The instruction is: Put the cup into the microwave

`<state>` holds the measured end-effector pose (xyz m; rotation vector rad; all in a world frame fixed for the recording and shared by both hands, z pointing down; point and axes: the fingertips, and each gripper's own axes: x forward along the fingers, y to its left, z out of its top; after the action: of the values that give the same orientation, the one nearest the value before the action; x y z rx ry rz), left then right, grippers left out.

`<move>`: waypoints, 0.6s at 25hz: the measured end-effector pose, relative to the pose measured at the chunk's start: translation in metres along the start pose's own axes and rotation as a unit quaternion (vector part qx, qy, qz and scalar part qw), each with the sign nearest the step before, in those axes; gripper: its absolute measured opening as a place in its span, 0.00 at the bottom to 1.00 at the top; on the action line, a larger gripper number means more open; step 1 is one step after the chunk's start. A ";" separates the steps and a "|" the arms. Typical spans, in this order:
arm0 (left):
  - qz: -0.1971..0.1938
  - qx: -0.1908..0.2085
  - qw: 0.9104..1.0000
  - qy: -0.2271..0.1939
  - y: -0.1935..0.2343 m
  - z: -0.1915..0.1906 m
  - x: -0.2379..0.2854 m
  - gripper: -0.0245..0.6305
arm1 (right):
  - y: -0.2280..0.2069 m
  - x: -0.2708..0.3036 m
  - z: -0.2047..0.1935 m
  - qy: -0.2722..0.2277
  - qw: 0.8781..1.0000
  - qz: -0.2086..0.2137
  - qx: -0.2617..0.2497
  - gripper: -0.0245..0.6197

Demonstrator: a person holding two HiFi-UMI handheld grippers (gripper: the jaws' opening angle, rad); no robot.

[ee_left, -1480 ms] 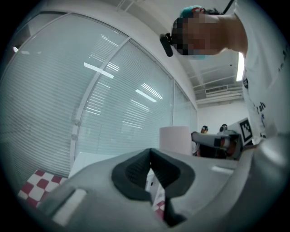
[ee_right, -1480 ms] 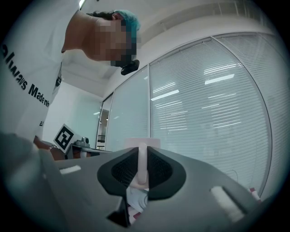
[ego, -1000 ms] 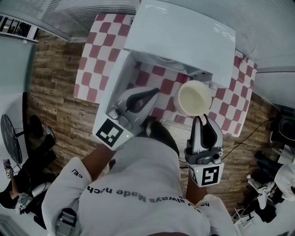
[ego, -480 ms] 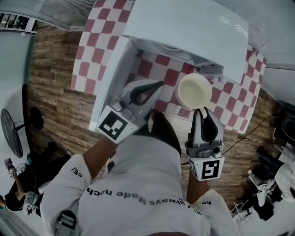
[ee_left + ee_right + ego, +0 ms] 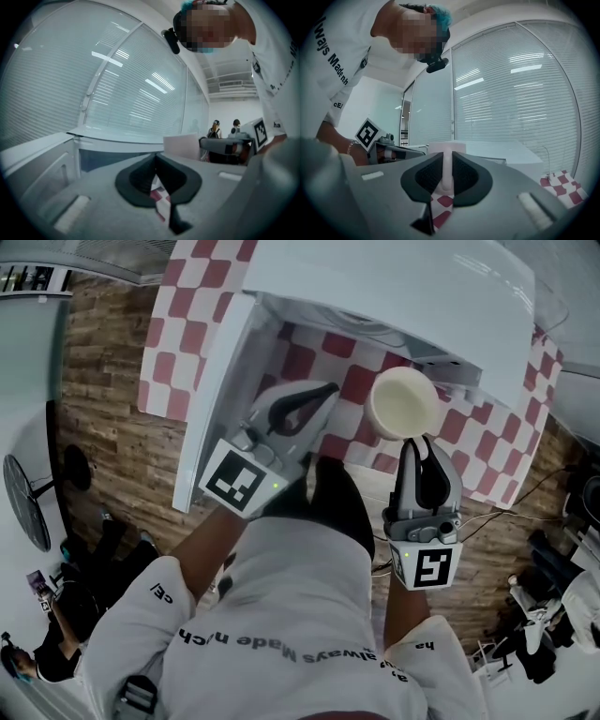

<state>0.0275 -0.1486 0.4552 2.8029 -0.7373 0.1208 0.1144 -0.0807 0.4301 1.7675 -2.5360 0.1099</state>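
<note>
Cream-white cup (image 5: 405, 401), plain. White microwave (image 5: 403, 282), its open door (image 5: 211, 399) the same white. Red-and-white checkerboard cloth (image 5: 187, 310) over the surface, the same squares glimpsed below the jaws in both gripper views. Brown wood-plank floor (image 5: 98, 418), streaked light and dark. Pale grey left gripper (image 5: 323, 395) and right gripper (image 5: 419, 441), with black pads lining the jaws. Marker cube (image 5: 239, 481) on each, white with a black square pattern and a small green light. White shirt (image 5: 300, 615) with dark lettering. Pale grey-white blinds (image 5: 126, 89) in fine horizontal slats, crossed by bright streaks of light.
</note>
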 end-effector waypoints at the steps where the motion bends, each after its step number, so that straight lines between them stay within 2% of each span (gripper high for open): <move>1: 0.003 0.000 1.000 0.001 0.003 -0.004 0.002 0.04 | -0.001 0.002 -0.005 0.003 1.000 0.000 0.000 0.10; 15: 0.027 -0.006 1.000 0.001 0.043 -0.048 0.032 0.04 | -0.015 0.044 -0.062 0.014 1.000 0.000 -0.006 0.10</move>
<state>0.0332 -0.1878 0.5154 2.7726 -0.8102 0.1275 0.1130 -0.1219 0.4954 1.7484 -2.5133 0.1176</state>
